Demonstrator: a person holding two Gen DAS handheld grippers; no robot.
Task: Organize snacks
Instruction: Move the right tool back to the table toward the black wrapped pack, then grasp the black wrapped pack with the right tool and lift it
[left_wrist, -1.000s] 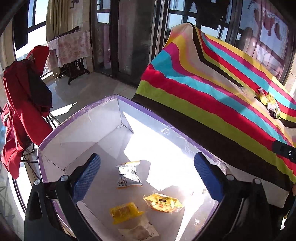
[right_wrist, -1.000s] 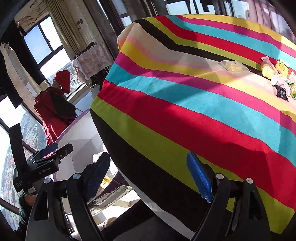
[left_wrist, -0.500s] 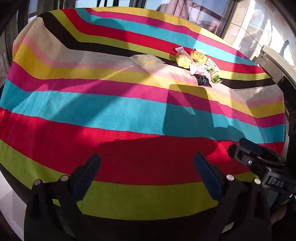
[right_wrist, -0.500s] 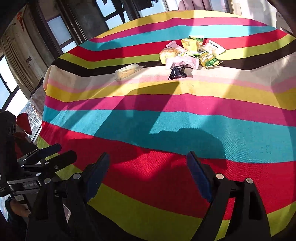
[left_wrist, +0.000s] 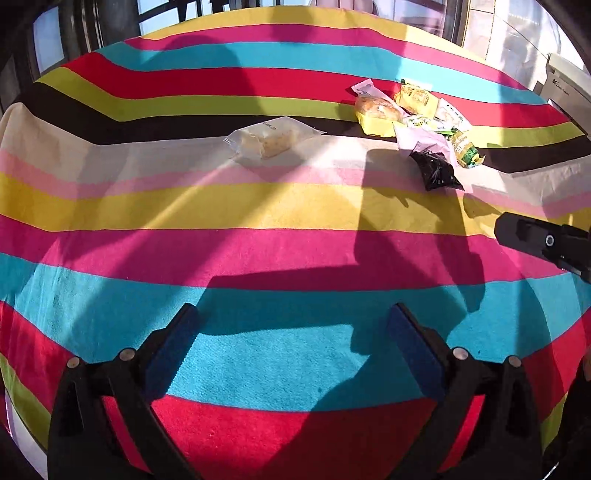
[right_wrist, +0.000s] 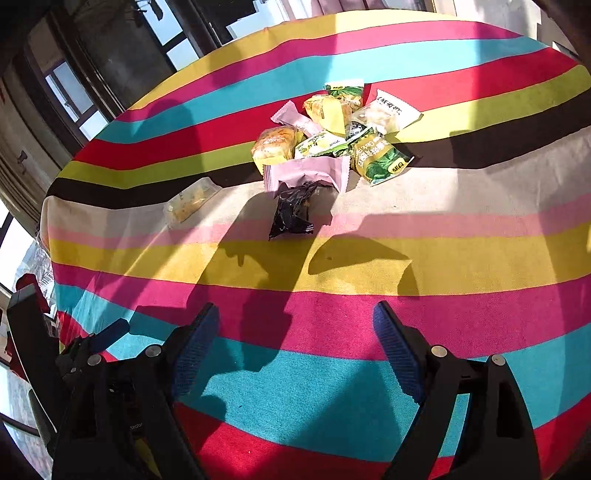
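Both grippers, left (left_wrist: 291, 347) and right (right_wrist: 295, 347), wide and empty, have swung from the box toward the snacks (right_wrist: 332, 140), ready for another pick.

Tablecloth (left_wrist: 295, 254): we see bold stripes of red, teal, pink, yellow, black, cream, with hard shadows across them.
Windows (right_wrist: 74, 96): dark-framed, behind the table.
White box (left_wrist: 565, 85): at the far right edge.

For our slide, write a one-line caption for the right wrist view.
Open right gripper faces a pile of wrapped snacks on a striped tablecloth.
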